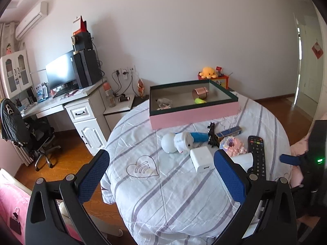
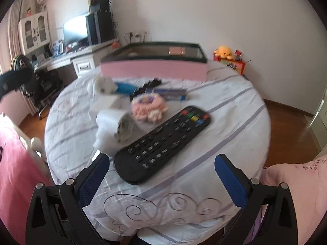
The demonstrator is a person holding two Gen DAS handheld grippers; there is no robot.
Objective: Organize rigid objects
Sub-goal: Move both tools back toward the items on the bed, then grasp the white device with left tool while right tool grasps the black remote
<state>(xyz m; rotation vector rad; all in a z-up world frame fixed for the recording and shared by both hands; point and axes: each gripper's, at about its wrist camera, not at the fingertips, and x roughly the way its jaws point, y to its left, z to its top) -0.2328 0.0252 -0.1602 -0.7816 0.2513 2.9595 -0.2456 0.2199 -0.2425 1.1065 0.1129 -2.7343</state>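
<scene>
Nearest the right gripper [image 2: 162, 171] lies a black remote [image 2: 163, 143], its near end between the wide-spread, empty fingers. Left of it a white plug [image 2: 114, 126] and pink cake toy [image 2: 148, 108] crowd close. Farther back sits the pink box [image 1: 194, 102]. Equally wide and empty, the left gripper [image 1: 161, 169] hangs over the striped cloth [image 1: 163, 194].

Round worktop under a striped white cloth

On the worktop [image 1: 163, 194] a pink box [image 1: 194, 110] sits at twelve o'clock; toward three lie a white charger [image 1: 201, 161], a blue-handled white toy [image 1: 179, 141] and a black remote [image 1: 256, 155].
</scene>
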